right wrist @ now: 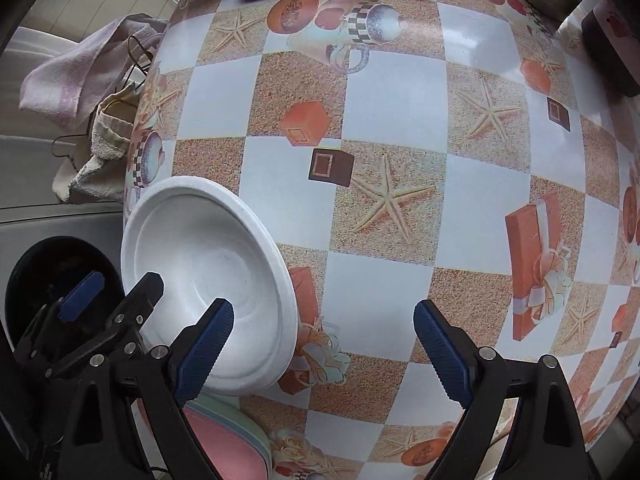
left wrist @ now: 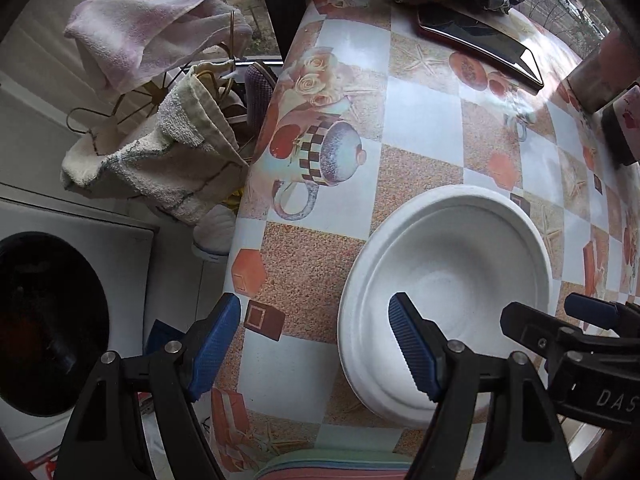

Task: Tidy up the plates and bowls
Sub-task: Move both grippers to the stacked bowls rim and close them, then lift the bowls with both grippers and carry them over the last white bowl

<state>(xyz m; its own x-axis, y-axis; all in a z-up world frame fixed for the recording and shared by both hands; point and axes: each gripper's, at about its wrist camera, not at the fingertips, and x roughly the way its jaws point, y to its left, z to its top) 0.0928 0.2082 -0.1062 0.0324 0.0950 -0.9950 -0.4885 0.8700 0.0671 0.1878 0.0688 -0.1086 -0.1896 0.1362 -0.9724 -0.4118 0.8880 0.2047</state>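
Above the white bowl (left wrist: 448, 280), which sits on the patterned tablecloth (left wrist: 420, 120) near the table's left edge, both grippers point steeply down, side by side. At the bowl's left rim the left gripper (left wrist: 316, 348) stands wide and holds nothing; one blue finger (left wrist: 412, 348) hangs over the inside of the bowl, the other beyond the rim. Right of the bowl, the right gripper (right wrist: 324, 352) is also wide and empty, its left finger (right wrist: 204, 348) over the bowl, and pastel plates (right wrist: 236, 444) lie just below the bowl.
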